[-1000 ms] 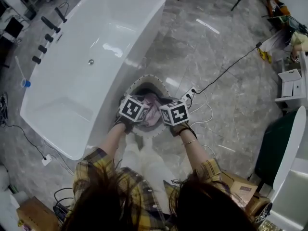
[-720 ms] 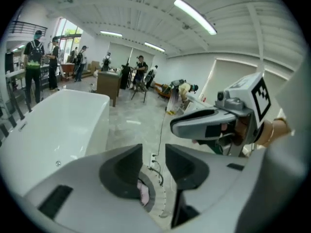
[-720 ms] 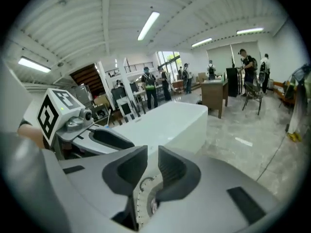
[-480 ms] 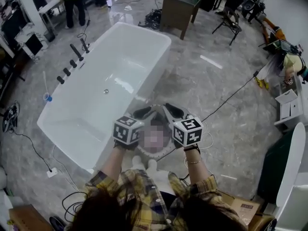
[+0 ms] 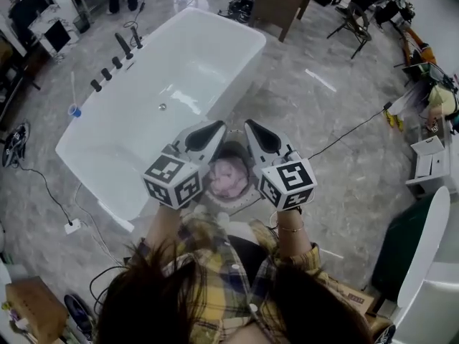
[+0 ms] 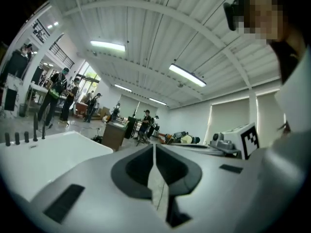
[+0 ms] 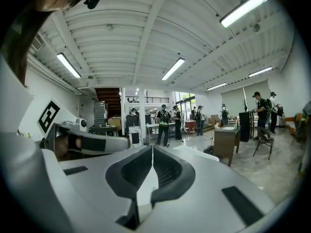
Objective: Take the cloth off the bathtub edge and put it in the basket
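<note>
The largest thing we see is the bathtub (image 5: 154,99), a smooth, glossy white oblong with rounded corners. It stands on a floor (image 5: 315,120) of polished grey veined stone. Just beside the tub's near end sits the basket (image 5: 231,205), round with a pale rim; the grippers hide too much of its wall for us to judge the weave. The cloth (image 5: 229,174) lies inside it, a soft pink crumpled heap.

Over the basket are the left hand-held gripper (image 5: 212,130) and the right hand-held gripper (image 5: 255,131). Both are matte grey wedges with dark hollowed pads, and each carries a marker cube (image 5: 172,181) printed with black and white squares.

Only the head view shows the basket and the cloth. The two gripper views look level across the hall and give what the head view lacks: a ribbed white ceiling (image 7: 146,28), long strip lights (image 7: 172,68) and people (image 7: 164,123) standing far off. They also show the jaws plainly. On both hand-held grippers the jaws have just been closing and now meet along a thin seam, clenched on nothing.
</note>
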`<state>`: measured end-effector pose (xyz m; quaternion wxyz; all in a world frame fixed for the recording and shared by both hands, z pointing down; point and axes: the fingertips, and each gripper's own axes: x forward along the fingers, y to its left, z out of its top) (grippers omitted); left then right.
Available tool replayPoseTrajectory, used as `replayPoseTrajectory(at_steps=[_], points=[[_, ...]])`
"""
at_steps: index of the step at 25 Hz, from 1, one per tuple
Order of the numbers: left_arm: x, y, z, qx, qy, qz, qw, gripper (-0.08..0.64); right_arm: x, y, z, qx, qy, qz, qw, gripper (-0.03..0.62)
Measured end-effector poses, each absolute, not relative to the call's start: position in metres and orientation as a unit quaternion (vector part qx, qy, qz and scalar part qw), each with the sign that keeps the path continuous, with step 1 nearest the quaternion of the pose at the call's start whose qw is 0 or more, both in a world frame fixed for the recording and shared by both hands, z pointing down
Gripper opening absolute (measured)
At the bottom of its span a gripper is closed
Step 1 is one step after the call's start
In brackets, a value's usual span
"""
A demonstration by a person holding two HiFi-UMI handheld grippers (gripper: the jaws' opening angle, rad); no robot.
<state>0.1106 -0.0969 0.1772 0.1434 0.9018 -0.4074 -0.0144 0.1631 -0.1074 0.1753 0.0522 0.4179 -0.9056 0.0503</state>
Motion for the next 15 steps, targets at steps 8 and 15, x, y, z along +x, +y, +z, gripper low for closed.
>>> replayPoseTrajectory(at_steps=[8,15], points=[[0.093,-0.090,0.144,0.899,-0.429,-0.033,0.082,0.020,0.144,-0.101,0.160,0.394,-0.918,0.032,0.039,0.015],[0.088,-0.090,0.147,0.897,-0.435,-0.026,0.077,0.020,0.135,-0.099,0.155,0.374,-0.926,0.029,0.041,0.015]])
